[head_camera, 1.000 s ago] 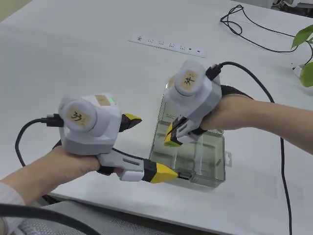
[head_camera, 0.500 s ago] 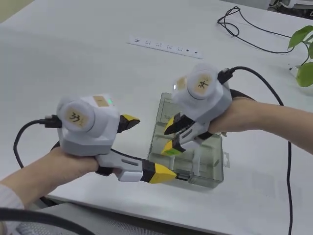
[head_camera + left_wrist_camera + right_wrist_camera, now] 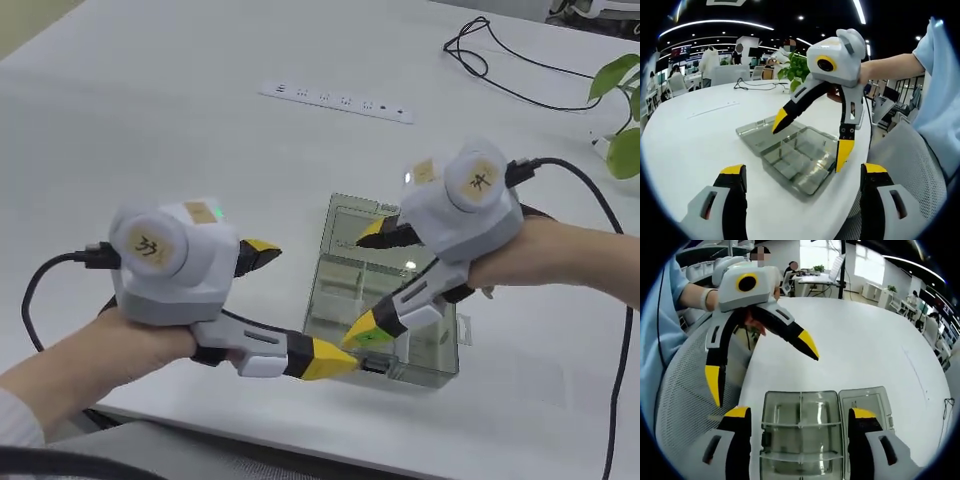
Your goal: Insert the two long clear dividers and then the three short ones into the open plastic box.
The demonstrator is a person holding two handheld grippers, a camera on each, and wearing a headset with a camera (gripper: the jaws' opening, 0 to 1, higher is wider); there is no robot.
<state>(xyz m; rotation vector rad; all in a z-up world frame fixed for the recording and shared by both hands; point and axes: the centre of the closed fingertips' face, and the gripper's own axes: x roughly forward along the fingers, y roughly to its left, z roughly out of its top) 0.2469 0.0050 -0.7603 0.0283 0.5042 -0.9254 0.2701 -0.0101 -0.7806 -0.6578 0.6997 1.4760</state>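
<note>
The clear plastic box (image 3: 420, 335) lies open near the table's front edge, its lid (image 3: 350, 215) folded flat on the far side. Clear dividers (image 3: 801, 427) stand inside it, one lengthwise and others crosswise, splitting it into compartments. My left gripper (image 3: 298, 306) is open at the box's left end, one yellow tip by the near corner. My right gripper (image 3: 368, 282) hovers open above the box, holding nothing. From the left gripper (image 3: 802, 175) I see the box (image 3: 790, 155) ahead with the right gripper (image 3: 812, 137) over it. The right gripper (image 3: 800, 415) looks down on the box (image 3: 780, 440), and the left gripper (image 3: 762, 367) is beyond it.
A white power strip (image 3: 335, 97) lies further back on the white table (image 3: 150, 120). A black cable (image 3: 500, 60) and plant leaves (image 3: 625, 110) are at the far right. The table's front edge runs just below the box. A mesh chair (image 3: 690, 390) is beside the table.
My right gripper has lifted up and to the right off the box, and its jaws have spread wide apart. The left gripper has stayed almost in place.
</note>
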